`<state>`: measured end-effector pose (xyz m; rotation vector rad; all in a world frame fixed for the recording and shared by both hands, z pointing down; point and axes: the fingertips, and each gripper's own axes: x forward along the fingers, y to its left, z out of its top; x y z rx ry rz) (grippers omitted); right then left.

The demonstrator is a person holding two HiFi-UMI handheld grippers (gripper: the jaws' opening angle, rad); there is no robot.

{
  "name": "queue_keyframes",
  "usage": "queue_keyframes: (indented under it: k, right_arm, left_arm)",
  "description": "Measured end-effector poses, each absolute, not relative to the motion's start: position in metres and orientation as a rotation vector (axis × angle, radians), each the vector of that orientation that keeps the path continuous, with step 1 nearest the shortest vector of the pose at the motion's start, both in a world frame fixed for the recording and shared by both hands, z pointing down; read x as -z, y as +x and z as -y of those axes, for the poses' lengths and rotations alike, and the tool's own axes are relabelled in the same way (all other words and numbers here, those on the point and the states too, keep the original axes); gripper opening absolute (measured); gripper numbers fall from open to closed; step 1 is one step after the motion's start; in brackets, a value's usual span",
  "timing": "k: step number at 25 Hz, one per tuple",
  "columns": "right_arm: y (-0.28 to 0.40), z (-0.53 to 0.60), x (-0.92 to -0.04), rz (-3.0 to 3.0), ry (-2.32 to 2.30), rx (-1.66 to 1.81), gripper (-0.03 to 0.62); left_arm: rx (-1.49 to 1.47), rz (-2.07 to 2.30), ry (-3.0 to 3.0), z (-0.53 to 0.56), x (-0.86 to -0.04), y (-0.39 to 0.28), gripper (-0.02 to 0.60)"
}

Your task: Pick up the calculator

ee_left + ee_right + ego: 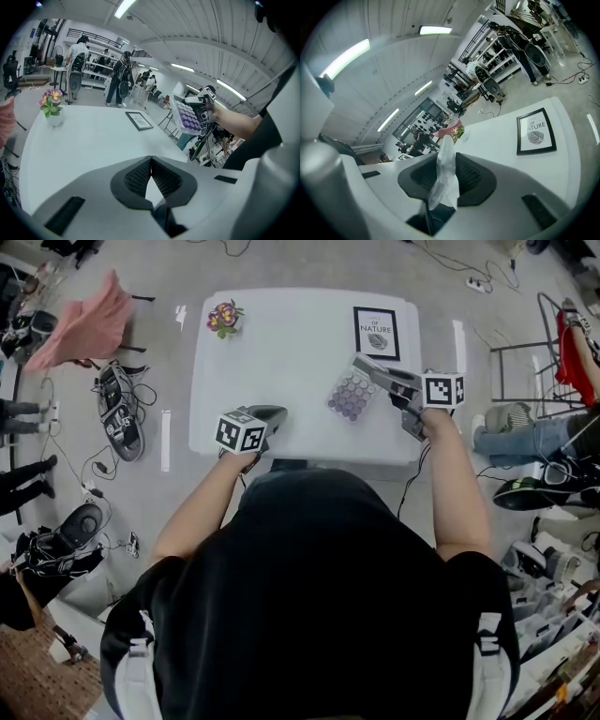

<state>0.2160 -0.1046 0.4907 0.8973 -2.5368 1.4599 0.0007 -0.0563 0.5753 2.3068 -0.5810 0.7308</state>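
The calculator (350,393), white with round purple keys, hangs above the white table (281,362) at its right half. My right gripper (367,371) is shut on its edge. In the right gripper view the calculator (443,171) shows edge-on, clamped between the two pads. In the left gripper view the calculator (189,117) is tilted in the air past the table's right edge, with the right gripper (199,101) behind it. My left gripper (277,413) hovers over the table's front left, shut with nothing in it; its pads (161,176) meet at the tips.
A small pot of flowers (225,318) stands at the table's far left, and a black-framed print (376,333) lies at the far right. A pink cloth (84,320) drapes a chair to the left. Cables, shoes and bags litter the floor around.
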Motion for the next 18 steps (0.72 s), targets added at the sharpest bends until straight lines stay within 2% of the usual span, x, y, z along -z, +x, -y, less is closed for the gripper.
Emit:
queue_keyframes:
  k: [18]
  right_arm:
    - [0.211,0.079,-0.474,2.56,0.865,-1.386,0.107]
  left_arm:
    - [-0.672,0.618,2.32,0.037,-0.553,-0.008,0.018]
